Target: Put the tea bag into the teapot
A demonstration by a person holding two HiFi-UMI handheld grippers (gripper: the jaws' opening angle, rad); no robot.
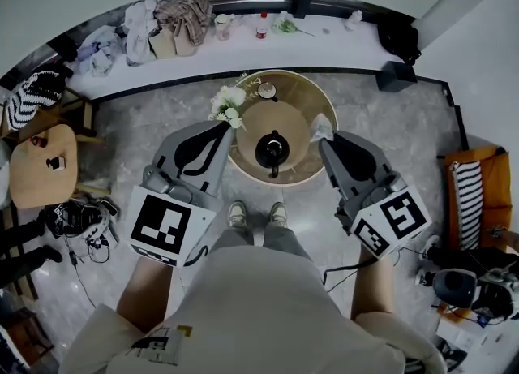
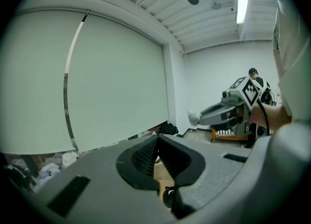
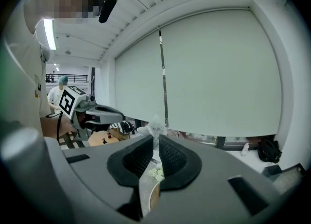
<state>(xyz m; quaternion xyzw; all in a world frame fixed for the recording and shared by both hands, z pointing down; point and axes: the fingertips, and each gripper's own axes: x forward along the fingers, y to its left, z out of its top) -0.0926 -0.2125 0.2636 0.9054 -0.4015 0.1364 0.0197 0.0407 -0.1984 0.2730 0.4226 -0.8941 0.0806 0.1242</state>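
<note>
The carry step is judged to be in hand: the tea bag point(image 3: 155, 127) is pinched between the nearly closed jaws of the right gripper point(image 1: 324, 139), and it is not yet over the teapot point(image 1: 272, 152). In the head view the bag is seen as a pale, crumpled scrap at the jaw tips, above the right side of the round table point(image 1: 302, 88), near the pot but clearly apart from it. In the right gripper view its long axis is seen to run along the jaws, with the free end sticking out past the tips and pointing away from the person, toward the far wall; the lower part is hidden between the pads. The left gripper point(image 1: 225, 127) is held at the other side of the pot, beside the white flowers point(image 1: 228, 105), with its jaws closed on nothing. The next move is judged to call for a short sweep of the right gripper inward until the bag hangs over the pot's mouth, a tilt so the free end points down, and then a release. Whether the lid is on cannot be made out; if it is, it would have to be lifted first, presumably by the idle left gripper.
</note>
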